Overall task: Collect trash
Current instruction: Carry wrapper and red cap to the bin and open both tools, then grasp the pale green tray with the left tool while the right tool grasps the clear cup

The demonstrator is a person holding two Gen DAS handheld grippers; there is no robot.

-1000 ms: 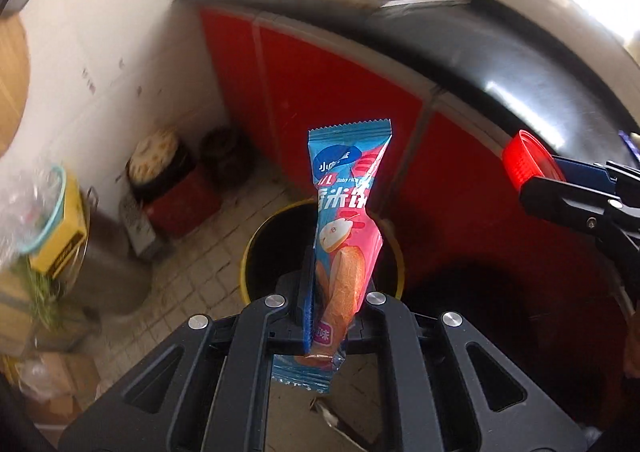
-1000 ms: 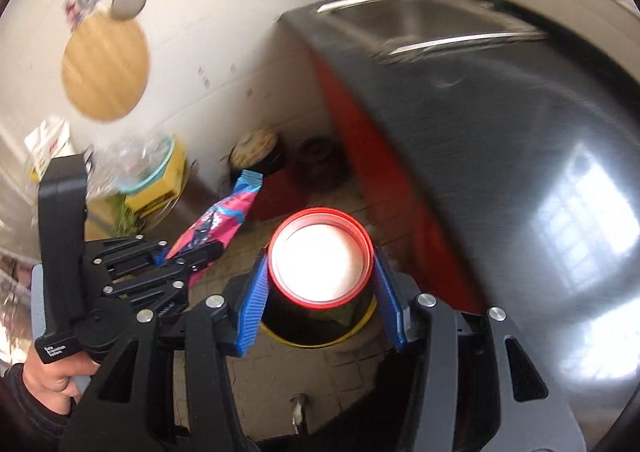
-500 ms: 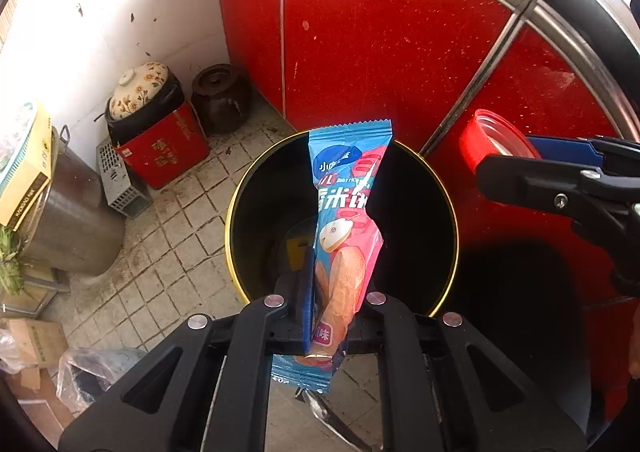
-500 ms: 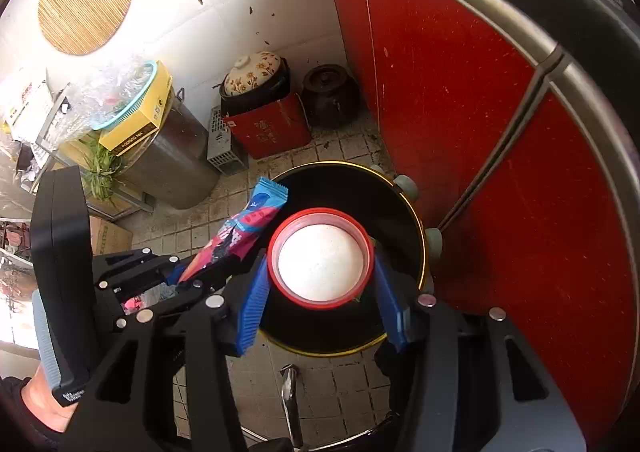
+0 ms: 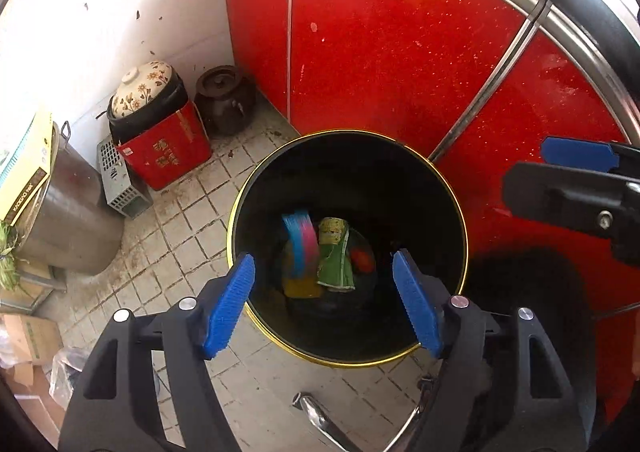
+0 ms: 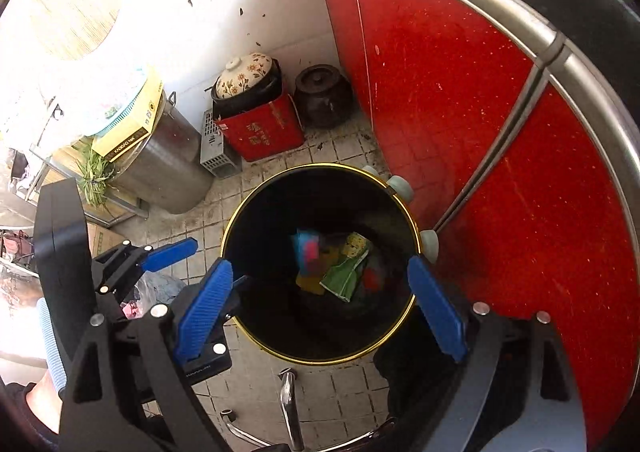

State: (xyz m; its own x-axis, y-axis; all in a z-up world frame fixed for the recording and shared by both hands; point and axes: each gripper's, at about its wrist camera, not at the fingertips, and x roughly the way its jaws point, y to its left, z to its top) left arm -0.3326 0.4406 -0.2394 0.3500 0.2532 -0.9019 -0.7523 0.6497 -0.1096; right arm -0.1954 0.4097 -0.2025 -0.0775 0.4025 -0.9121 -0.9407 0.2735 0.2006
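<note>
A black trash bin with a gold rim (image 5: 240, 196) (image 6: 232, 228) stands on the tiled floor by the red cabinet. Inside it, the blue and pink snack wrapper (image 5: 300, 242) (image 6: 306, 252) is blurred in mid-fall, beside a green packet (image 5: 334, 260) (image 6: 346, 272) and the red lid (image 5: 362, 258) (image 6: 372, 279). My left gripper (image 5: 324, 300) (image 6: 176, 248) is open and empty above the bin's near rim. My right gripper (image 6: 320, 308) is open and empty above the bin; one of its blue fingers (image 5: 576, 154) shows at the right of the left wrist view.
A red box with a floral-lidded pot (image 5: 160, 132) (image 6: 256, 120), a dark clay jar (image 5: 224, 96) (image 6: 324, 96), a grey grille box (image 5: 120, 180) and a steel drum (image 5: 68, 208) (image 6: 168, 168) stand by the white wall. Red cabinet doors (image 5: 400, 52) rise behind the bin. A metal chair leg (image 6: 288, 400) lies below.
Both grippers opened over the bin. The snack wrapper left my left gripper and the red lid left my right gripper; both now lie or fall inside the bin.
</note>
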